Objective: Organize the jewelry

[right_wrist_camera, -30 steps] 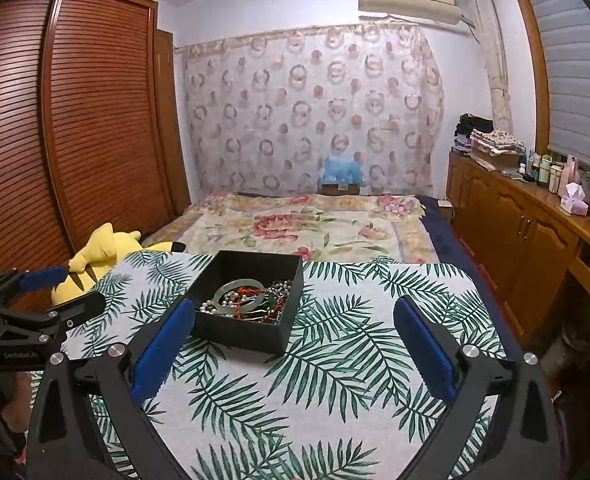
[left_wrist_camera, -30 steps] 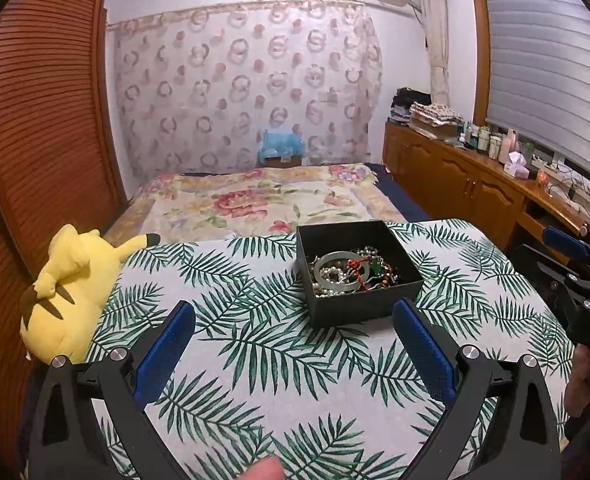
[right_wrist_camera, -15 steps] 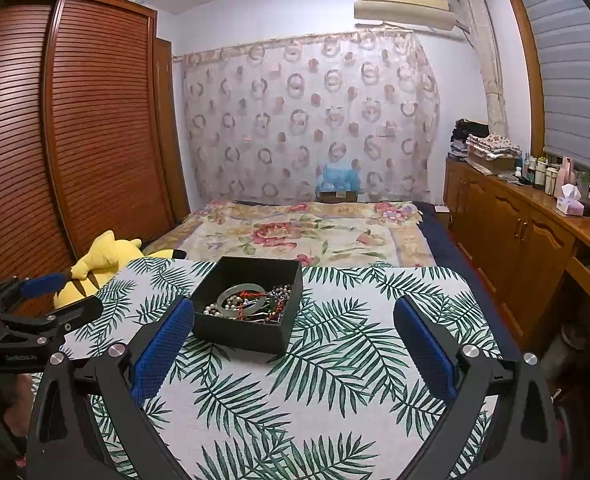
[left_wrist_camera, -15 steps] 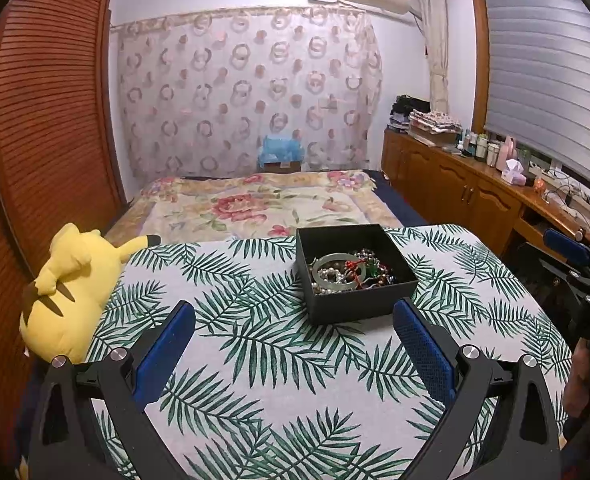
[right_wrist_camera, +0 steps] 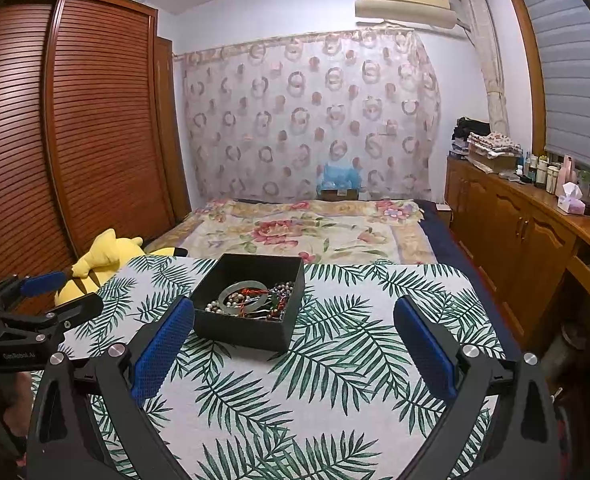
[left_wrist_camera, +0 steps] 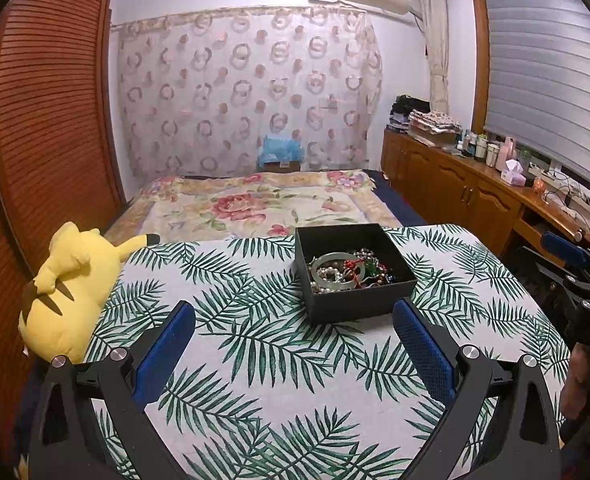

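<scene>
Palm-leaf printed cloth covers the surface [left_wrist_camera: 255, 360] before you, with a bed behind it. Your open black square box [left_wrist_camera: 351, 280] of tangled beaded jewelry [left_wrist_camera: 347, 272] sits mid-surface. Your left gripper [left_wrist_camera: 293, 320] and right gripper [right_wrist_camera: 293, 320] hover spread wide, empty, near the box.

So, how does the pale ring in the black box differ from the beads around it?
The pale ring is one wide, flat, smooth greyish-green hoop, while the beads are many small round pieces on strands. The ring is one plain colour; the beads mix pearl white, red, green and dark tones. The ring lies on top, and the beads are tangled under and beside it. Both rest inside the black box.
</scene>
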Demonstrator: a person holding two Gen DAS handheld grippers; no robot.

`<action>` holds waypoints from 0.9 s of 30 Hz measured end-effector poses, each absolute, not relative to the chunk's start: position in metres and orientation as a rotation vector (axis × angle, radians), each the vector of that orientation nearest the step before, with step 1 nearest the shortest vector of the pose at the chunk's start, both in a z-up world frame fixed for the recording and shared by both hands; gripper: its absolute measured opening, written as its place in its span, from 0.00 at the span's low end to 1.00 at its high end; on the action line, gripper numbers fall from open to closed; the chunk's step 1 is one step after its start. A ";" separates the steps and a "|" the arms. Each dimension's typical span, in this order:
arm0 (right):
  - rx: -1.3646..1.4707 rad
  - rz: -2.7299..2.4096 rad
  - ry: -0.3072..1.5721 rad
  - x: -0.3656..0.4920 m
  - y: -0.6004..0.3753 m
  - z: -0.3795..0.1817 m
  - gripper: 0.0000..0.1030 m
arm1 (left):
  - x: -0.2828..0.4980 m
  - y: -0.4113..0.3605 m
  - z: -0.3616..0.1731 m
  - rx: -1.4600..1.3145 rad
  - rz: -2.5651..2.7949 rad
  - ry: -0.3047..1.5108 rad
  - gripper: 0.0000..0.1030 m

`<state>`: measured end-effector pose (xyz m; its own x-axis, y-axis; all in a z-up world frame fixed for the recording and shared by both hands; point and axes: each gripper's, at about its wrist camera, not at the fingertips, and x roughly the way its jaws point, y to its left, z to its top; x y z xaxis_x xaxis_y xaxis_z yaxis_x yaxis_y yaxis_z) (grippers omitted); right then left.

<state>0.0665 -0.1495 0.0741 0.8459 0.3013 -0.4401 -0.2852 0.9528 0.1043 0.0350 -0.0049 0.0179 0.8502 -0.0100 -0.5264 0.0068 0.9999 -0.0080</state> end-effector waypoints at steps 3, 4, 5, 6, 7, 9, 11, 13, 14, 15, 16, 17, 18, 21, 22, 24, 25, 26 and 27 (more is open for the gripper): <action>0.035 0.311 0.469 0.066 -0.148 0.074 0.98 | 0.035 -0.005 0.018 -0.007 -0.010 0.556 0.93; 0.035 0.311 0.470 0.066 -0.148 0.073 0.98 | 0.035 -0.005 0.018 -0.008 -0.010 0.555 0.93; 0.034 0.312 0.470 0.066 -0.148 0.074 0.98 | 0.034 -0.005 0.018 -0.007 -0.009 0.555 0.93; 0.035 0.311 0.470 0.066 -0.148 0.074 0.98 | 0.035 -0.005 0.018 -0.007 -0.009 0.555 0.93; 0.034 0.310 0.470 0.066 -0.146 0.073 0.98 | 0.034 -0.005 0.018 -0.008 -0.010 0.555 0.93; 0.035 0.311 0.471 0.066 -0.146 0.073 0.98 | 0.034 -0.005 0.018 -0.007 -0.010 0.554 0.93; 0.033 0.310 0.471 0.065 -0.146 0.074 0.98 | 0.035 -0.005 0.018 -0.008 -0.010 0.554 0.93; 0.034 0.311 0.472 0.066 -0.146 0.073 0.98 | 0.035 -0.005 0.018 -0.008 -0.012 0.555 0.93; 0.034 0.313 0.472 0.065 -0.146 0.073 0.98 | 0.034 -0.006 0.018 -0.007 -0.012 0.555 0.93; 0.033 0.312 0.471 0.065 -0.145 0.073 0.98 | 0.034 -0.007 0.018 -0.006 -0.013 0.554 0.93; 0.032 0.312 0.471 0.065 -0.145 0.073 0.98 | 0.034 -0.007 0.018 -0.007 -0.013 0.555 0.93; 0.033 0.312 0.471 0.065 -0.145 0.073 0.98 | 0.034 -0.007 0.018 -0.007 -0.013 0.555 0.93; 0.035 0.312 0.472 0.065 -0.145 0.073 0.98 | 0.034 -0.007 0.018 -0.007 -0.013 0.554 0.93; 0.033 0.311 0.472 0.065 -0.145 0.073 0.98 | 0.034 -0.007 0.018 -0.007 -0.012 0.555 0.93; 0.033 0.312 0.472 0.064 -0.145 0.073 0.98 | 0.034 -0.007 0.018 -0.008 -0.013 0.554 0.93; 0.033 0.312 0.471 0.065 -0.145 0.073 0.98 | 0.034 -0.008 0.018 -0.007 -0.012 0.554 0.93; 0.033 0.311 0.472 0.064 -0.145 0.073 0.98 | 0.034 -0.007 0.018 -0.007 -0.012 0.554 0.93; 0.034 0.312 0.471 0.065 -0.145 0.073 0.98 | 0.034 -0.006 0.018 -0.008 -0.012 0.554 0.93; 0.035 0.312 0.471 0.065 -0.145 0.073 0.98 | 0.034 -0.006 0.018 -0.009 -0.012 0.554 0.93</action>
<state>0.0646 -0.1448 0.0728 0.8450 0.3031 -0.4406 -0.2873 0.9522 0.1042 0.0338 -0.0063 0.0177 0.8505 -0.0136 -0.5259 0.0089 0.9999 -0.0115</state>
